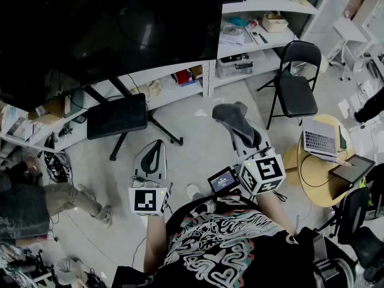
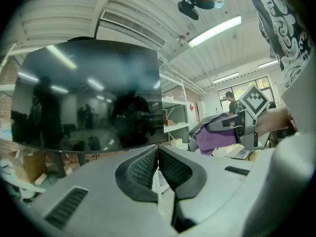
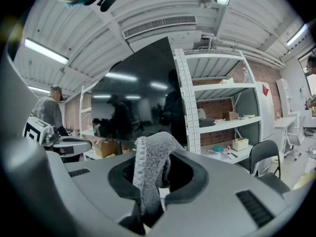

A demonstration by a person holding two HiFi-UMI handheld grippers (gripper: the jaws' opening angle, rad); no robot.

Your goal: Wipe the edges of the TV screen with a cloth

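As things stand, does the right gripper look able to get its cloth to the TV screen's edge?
Probably yes: the right gripper grips the cloth, and nothing stands between it and the TV screen ahead.

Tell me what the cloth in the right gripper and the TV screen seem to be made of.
The cloth: soft fuzzy fabric, probably microfibre or terry; nubby pile and a stitched edge show. The TV screen: dark glossy panel, glass or plastic, unclear which; it mirrors ceiling lights and figures.
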